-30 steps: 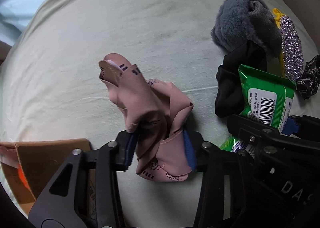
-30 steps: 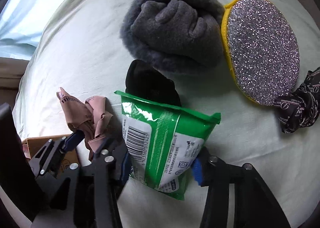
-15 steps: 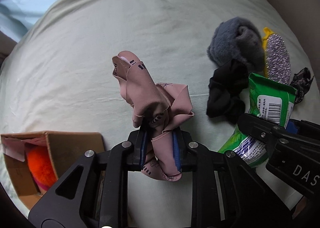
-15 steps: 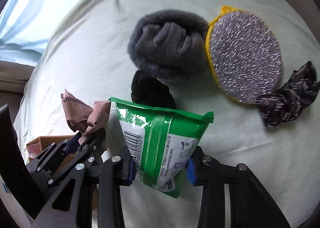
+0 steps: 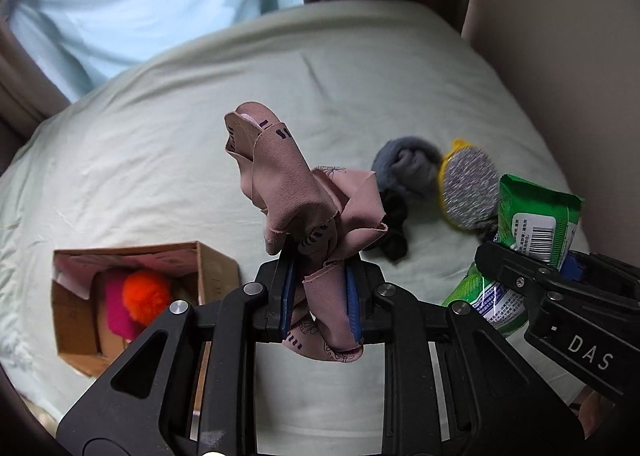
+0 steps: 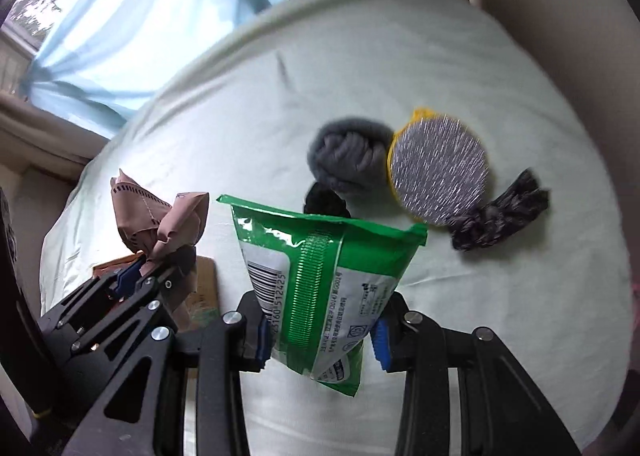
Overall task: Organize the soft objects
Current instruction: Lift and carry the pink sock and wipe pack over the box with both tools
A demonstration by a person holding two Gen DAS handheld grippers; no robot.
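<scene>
Both loads hang over bare sheet beside box.

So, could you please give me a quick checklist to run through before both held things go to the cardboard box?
1. Left gripper shut on the pink cloth: ok.
2. Right gripper shut on the green packet: ok.
3. Both loads hang above the bed sheet: ok.
4. Cardboard box open on top: ok.
5. Room left inside, with the orange pompom and something pink already there: cannot tell.
6. Grey glove, scrubber, black cloth and dark scrunchie lie away from the box: ok.
</scene>
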